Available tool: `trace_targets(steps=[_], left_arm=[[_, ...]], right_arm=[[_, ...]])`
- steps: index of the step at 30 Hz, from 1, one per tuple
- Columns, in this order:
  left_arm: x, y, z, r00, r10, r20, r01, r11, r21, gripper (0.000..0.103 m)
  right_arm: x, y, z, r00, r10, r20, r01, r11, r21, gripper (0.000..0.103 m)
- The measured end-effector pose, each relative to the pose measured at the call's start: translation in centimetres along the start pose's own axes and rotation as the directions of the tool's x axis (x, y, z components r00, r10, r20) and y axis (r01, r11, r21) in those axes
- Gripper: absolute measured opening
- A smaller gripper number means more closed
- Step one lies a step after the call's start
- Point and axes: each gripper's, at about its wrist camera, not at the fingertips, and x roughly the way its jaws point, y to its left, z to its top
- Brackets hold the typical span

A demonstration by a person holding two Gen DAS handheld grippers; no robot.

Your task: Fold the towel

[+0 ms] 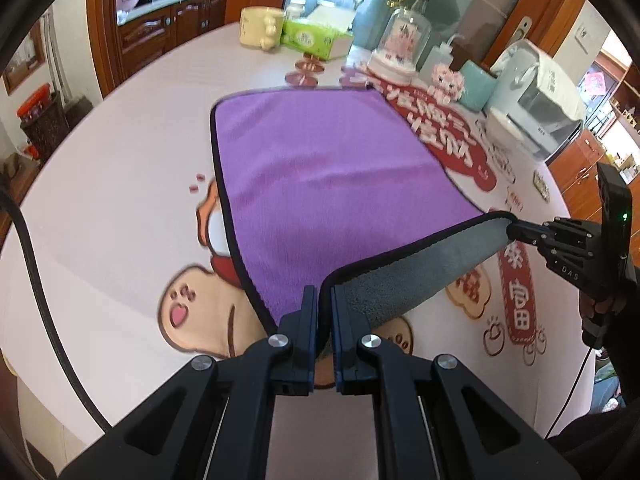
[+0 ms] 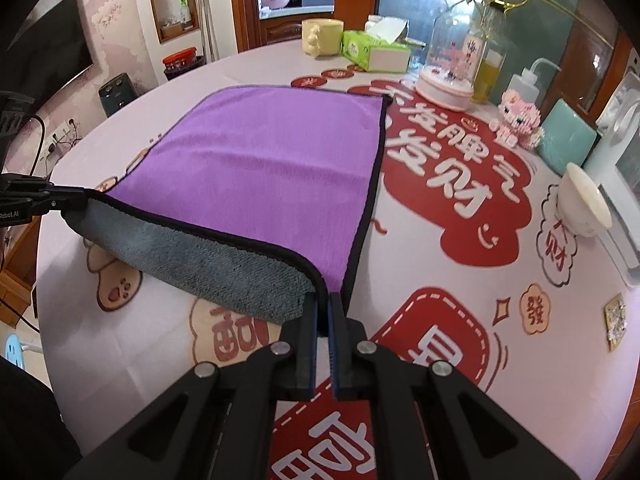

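The left gripper (image 1: 324, 300) is clenched on the towel's (image 1: 328, 176) near corner at 6 o'clock; the right gripper (image 2: 323, 304) pinches the other. The lifted near edge shows grey underside; the far purple half lies on the table (image 1: 120, 184). Only the right view shows the bowl (image 2: 586, 204) at 3 o'clock. Blur smears the mug (image 1: 260, 26) at 11 o'clock.

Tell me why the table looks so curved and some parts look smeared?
Left wrist view: the fisheye lens bows the table, and the purple towel and red lettering look motion-blurred. Right wrist view: same bowing, dark corners, but the towel is sharper; window light glares off the glass dome.
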Motion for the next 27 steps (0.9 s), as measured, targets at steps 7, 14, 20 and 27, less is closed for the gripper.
trace_targets(steps=[7, 14, 20, 27], left_arm=[[-3.0, -0.3, 2.5, 0.996, 0.017, 0.089, -0.02, 0.999, 0.032, 0.005], [-5.1, -0.3, 4.7, 0.987, 0.028, 0.161, -0.04, 0.997, 0.067, 0.005], [-6.4, 0.2, 7.2, 0.973, 0.041, 0.228, -0.063, 0.994, 0.092, 0.005], [-6.7, 0.8, 10.6, 0.952, 0.054, 0.301, -0.096, 0.987, 0.125, 0.005]], right_arm=[[-2.2, 0.0, 2.0, 0.998, -0.025, 0.058, 0.025, 1.0, 0.013, 0.004], [-4.2, -0.4, 5.0, 0.988, -0.057, 0.142, 0.058, 0.998, -0.005, 0.004], [-5.3, -0.7, 8.0, 0.973, -0.084, 0.215, 0.094, 0.995, -0.037, 0.004], [-5.1, -1.4, 10.9, 0.957, -0.105, 0.27, 0.122, 0.991, -0.047, 0.004]])
